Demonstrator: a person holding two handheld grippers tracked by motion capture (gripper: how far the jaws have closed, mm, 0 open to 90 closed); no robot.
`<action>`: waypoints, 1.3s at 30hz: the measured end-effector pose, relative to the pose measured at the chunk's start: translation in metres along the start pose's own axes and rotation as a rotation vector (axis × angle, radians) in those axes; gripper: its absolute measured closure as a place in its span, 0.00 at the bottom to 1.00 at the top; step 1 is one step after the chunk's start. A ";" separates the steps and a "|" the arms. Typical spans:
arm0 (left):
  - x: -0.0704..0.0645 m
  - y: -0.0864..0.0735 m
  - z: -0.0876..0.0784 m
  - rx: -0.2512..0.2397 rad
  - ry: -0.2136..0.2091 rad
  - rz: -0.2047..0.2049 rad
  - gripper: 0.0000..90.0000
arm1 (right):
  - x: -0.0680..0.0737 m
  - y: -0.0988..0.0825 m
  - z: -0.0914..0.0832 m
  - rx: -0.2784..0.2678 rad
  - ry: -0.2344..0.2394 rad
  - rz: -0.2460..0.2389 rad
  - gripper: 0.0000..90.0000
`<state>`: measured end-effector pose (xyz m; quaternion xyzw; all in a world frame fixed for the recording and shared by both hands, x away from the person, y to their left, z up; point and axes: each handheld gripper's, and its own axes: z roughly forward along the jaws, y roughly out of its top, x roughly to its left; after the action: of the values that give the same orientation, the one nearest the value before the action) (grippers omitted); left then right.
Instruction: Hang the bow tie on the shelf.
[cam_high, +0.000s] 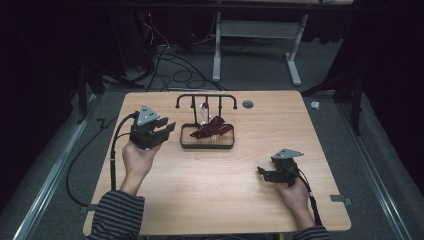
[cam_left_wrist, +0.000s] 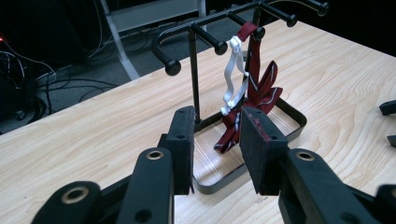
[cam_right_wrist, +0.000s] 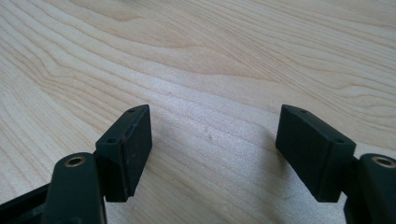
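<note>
A black metal rack (cam_high: 206, 98) with a rectangular base tray (cam_high: 207, 145) stands at the table's middle back. A dark red bow tie (cam_high: 212, 128) with a white strap (cam_left_wrist: 232, 74) hangs from one peg (cam_left_wrist: 254, 31) and droops into the tray. My left gripper (cam_high: 165, 128) is held left of the rack, open, pointing at it; its jaws (cam_left_wrist: 217, 144) frame the tie with nothing between them. My right gripper (cam_high: 261, 173) rests low at the table's right front, open, its pads (cam_right_wrist: 135, 140) wide apart over bare wood.
The wooden table (cam_high: 220, 200) has a round grommet (cam_high: 247, 104) behind the rack. Beyond the far edge are cables (cam_high: 170, 65) on the floor and a white table frame (cam_high: 255, 35). A small white item (cam_high: 315, 105) lies off the right edge.
</note>
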<state>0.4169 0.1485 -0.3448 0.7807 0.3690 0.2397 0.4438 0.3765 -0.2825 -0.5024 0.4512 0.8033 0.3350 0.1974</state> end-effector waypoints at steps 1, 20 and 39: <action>0.000 -0.001 -0.001 -0.001 0.000 -0.001 0.73 | 0.000 0.000 0.000 0.000 0.000 0.000 0.31; 0.003 -0.019 -0.014 -0.013 -0.003 -0.037 0.71 | 0.000 0.000 0.000 0.000 0.000 0.000 0.31; 0.004 -0.038 -0.025 -0.029 -0.007 -0.082 0.71 | 0.000 0.000 0.000 0.000 0.000 0.000 0.31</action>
<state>0.3887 0.1773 -0.3651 0.7592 0.3958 0.2239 0.4657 0.3765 -0.2825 -0.5024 0.4511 0.8033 0.3349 0.1975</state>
